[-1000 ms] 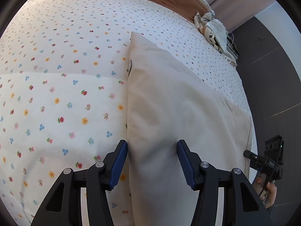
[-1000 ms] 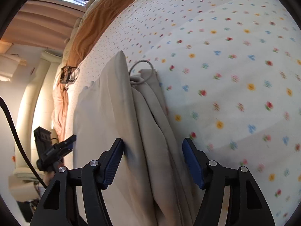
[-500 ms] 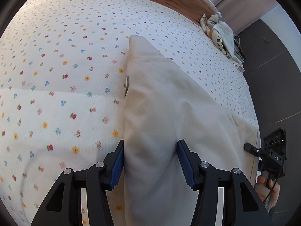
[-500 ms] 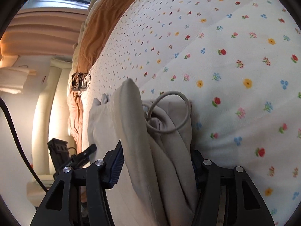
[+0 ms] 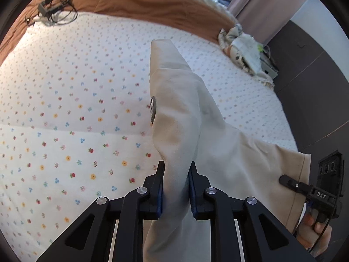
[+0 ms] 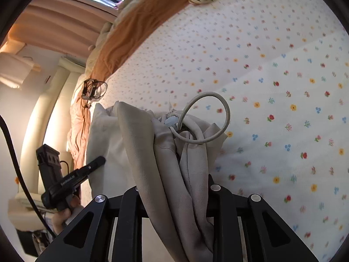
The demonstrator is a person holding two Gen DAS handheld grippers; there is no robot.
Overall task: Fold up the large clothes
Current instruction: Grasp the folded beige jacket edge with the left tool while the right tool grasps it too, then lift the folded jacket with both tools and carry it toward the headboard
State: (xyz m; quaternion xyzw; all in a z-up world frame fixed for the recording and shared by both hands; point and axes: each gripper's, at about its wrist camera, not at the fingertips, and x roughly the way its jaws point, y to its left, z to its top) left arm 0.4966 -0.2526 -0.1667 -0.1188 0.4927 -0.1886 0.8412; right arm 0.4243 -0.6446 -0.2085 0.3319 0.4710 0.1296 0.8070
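A large beige garment [image 5: 185, 120] lies along the flower-print bed sheet [image 5: 76, 120]. My left gripper [image 5: 175, 187] is shut on a bunched fold of it, which rises between the blue pads. A grey button [image 5: 152, 109] shows on its left edge. In the right wrist view my right gripper [image 6: 174, 187] is shut on the other end of the garment [image 6: 170, 152], where a drawstring loop [image 6: 207, 118] sticks up. The fingertips are hidden by cloth. Each gripper shows in the other's view, the right one [image 5: 320, 194] and the left one [image 6: 63, 181].
A brown blanket [image 5: 141, 2] lies across the far end of the bed. A black cable bundle [image 5: 52, 6] rests on it. A crumpled patterned cloth [image 5: 244, 48] sits at the bed's far right corner. A dark floor [image 5: 322, 87] lies beyond the right edge.
Both grippers have closed on the garment: the jaws were open around it and now pinch bunched cloth. The cloth is lifted a little off the sheet.
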